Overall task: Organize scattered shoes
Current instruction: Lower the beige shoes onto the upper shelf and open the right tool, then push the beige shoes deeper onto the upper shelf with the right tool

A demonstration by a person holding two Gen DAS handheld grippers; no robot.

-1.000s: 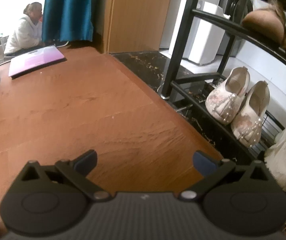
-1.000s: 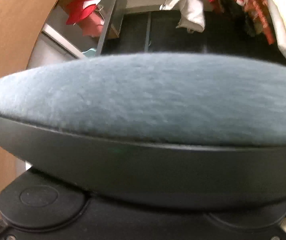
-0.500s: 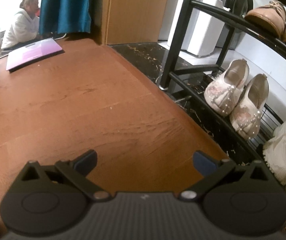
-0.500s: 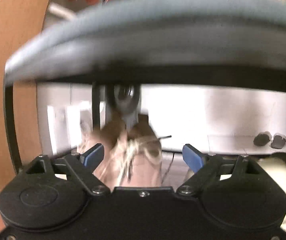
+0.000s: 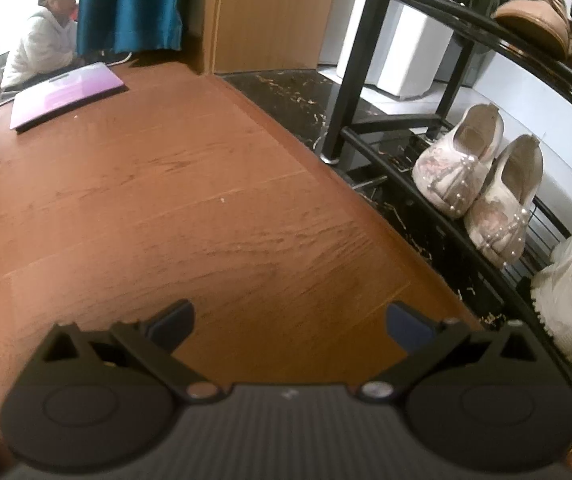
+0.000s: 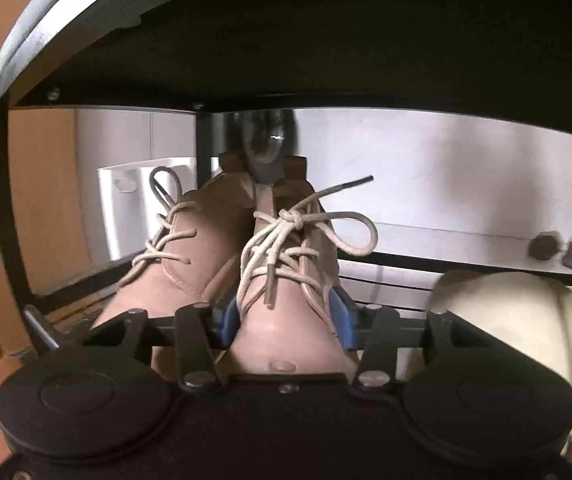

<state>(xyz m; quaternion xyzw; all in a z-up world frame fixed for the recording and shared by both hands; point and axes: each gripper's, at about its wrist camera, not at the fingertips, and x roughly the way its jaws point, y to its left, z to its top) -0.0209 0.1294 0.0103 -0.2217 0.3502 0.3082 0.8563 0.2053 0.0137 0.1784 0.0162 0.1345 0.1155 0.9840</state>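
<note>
Right gripper (image 6: 284, 318) clamping smooth tan laced shoe (image 6: 286, 280)

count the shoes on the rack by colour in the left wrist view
Pink pearl-trimmed shoes: 2
White sneakers: 2, the second only an edge at the frame border
Tan lace-up shoes: 2, the second mostly hidden behind the right tongs
Total: 6
</note>
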